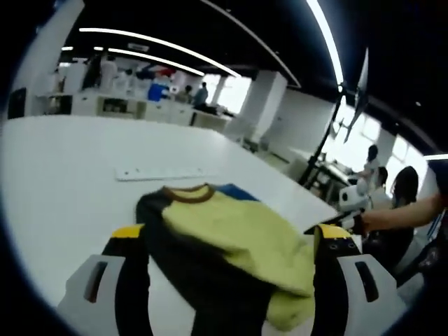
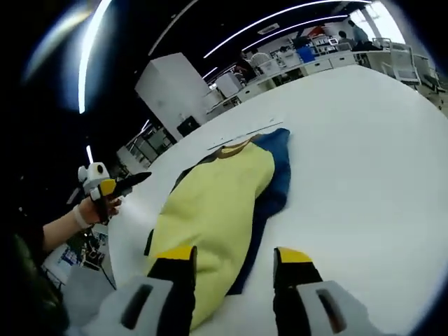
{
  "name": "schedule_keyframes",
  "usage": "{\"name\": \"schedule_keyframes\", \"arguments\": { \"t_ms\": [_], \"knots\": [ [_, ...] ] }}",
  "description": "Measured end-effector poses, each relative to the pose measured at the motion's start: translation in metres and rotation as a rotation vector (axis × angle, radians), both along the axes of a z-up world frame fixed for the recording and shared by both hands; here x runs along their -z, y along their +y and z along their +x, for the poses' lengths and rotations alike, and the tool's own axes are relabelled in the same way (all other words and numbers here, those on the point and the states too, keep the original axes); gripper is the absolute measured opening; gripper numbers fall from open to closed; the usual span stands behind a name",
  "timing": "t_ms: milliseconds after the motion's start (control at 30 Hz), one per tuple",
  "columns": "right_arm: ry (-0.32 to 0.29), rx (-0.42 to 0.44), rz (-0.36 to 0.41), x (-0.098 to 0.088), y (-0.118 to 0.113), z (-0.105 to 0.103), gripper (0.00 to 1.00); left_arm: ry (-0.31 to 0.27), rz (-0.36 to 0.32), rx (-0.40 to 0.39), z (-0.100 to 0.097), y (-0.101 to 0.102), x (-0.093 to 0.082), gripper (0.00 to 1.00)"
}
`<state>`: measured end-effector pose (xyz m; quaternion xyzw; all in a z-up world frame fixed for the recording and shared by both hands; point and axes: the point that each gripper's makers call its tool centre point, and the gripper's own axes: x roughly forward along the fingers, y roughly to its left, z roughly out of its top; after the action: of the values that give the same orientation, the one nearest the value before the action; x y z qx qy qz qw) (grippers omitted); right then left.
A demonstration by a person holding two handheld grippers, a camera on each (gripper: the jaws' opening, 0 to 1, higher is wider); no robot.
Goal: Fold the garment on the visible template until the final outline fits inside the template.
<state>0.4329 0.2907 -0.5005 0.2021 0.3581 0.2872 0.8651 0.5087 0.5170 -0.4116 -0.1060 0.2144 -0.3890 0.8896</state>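
A: Item one?
B: Garment [image 1: 231,238], yellow front with dark and blue parts and a brown collar, lying bunched on the white table [image 1: 63,182]. It also appears in the right gripper view [image 2: 217,210].

A: Anything beyond it?
B: A flat white strip [image 1: 164,172] on the table, just past the collar. Markings on it too small to read.

A: Left gripper [image 1: 231,280]?
B: Jaws wide apart, with the garment's near edge lying between them. Whether they touch the cloth, I cannot tell. The same gripper is seen held up in a hand [image 2: 94,210], off the table edge, in the right gripper view; there its jaws are too small to judge.

A: Right gripper [image 2: 234,269]?
B: Jaws apart, holding nothing, the garment's lower end between them on the table. It also shows at the far edge of the left gripper view.

A: Containers?
B: Shelves [image 1: 119,105] in the distance, contents blurred.
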Motion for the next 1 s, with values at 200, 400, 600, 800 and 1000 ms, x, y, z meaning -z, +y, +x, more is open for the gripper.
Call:
{"name": "schedule_keyframes", "arguments": {
  "t_ms": [200, 400, 600, 800, 1000],
  "knots": [
    [0.015, 0.012, 0.026, 0.003, 0.002, -0.009, 0.30, 0.032, -0.014, -0.012, -0.016, 0.006, 0.010, 0.92],
    [0.044, 0.014, 0.033, 0.012, 0.007, -0.012, 0.22, 0.065, -0.045, -0.045, -0.026, 0.017, 0.018, 0.91],
    [0.064, 0.017, 0.037, 0.016, 0.010, -0.013, 0.06, 0.076, -0.046, -0.053, -0.032, 0.024, 0.022, 0.90],
    [0.098, 0.026, 0.060, 0.018, 0.012, -0.015, 0.00, 0.082, -0.051, -0.069, -0.033, 0.028, 0.021, 0.89],
    [0.073, 0.011, 0.224, -0.025, 0.037, -0.010, 0.00, 0.084, -0.061, -0.071, -0.036, 0.028, 0.021, 0.88]
  ]
}}
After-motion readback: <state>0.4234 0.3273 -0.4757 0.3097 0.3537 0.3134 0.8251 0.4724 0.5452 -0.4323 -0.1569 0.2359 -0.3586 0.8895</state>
